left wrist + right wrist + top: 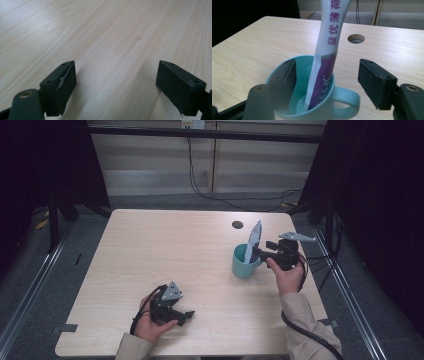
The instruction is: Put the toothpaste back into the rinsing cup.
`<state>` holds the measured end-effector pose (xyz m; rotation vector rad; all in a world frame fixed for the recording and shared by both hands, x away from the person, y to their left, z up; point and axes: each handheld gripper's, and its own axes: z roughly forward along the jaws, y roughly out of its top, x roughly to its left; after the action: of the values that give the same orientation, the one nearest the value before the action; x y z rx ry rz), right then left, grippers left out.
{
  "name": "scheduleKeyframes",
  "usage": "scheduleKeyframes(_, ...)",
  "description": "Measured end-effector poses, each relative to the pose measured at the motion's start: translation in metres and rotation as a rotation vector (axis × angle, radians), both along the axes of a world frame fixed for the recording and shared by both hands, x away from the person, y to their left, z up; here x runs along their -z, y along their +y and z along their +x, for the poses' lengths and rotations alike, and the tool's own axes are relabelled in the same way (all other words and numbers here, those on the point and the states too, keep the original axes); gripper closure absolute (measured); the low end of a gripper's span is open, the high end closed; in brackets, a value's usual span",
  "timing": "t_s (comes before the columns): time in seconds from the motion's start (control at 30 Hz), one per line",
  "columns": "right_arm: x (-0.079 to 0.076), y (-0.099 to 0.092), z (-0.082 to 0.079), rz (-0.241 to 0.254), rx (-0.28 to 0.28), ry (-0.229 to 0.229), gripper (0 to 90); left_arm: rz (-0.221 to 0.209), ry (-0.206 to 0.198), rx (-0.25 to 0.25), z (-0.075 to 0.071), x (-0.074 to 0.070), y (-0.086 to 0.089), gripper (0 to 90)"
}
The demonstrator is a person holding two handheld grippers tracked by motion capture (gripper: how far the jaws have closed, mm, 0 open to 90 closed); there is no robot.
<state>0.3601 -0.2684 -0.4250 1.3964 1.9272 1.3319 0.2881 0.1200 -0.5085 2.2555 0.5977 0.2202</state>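
A teal ceramic mug (244, 263) with a loop handle stands on the pale wood-grain table (165, 250), towards its right side and a little short of the round dark cable hole (237, 224) in the top. In the mug stands a flat white toothpaste tube with a purple band and purple lettering (253, 241); its lower end rests on the mug's floor, and it leans against the rim with its upper end sticking well out above the cup.

The right tongs (260, 253) are held level at the mug's right side, in the person's right hand (287, 275). In the right gripper view these tongs (327, 85) stand released: one black pad is inside the mug near its wall, the other is outside, beyond the handle (the tube (325, 57) rises between them, touched by neither pad). The mug (329, 110) sits close under that camera.

The left tongs (187, 316) rest low over the near left part of the table in the left hand (150, 325), well apart from the mug. In the left gripper view they (116, 85) are spread wide with bare wood (112, 37) between the pads.
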Motion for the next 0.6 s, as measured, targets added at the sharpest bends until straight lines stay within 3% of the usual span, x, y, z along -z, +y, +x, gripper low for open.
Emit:
scheduleKeyframes(0.2,-0.002,0.003,-0.004,-0.040,-0.015,0.002,29.1,0.002,0.001,0.000,0.000,0.000,0.000,16.2)
scheduleKeyframes(0.6,-0.006,0.001,-0.019,-0.051,-0.060,0.007,25.4,0.000,0.001,0.001,0.000,0.000,0.000,16.1)
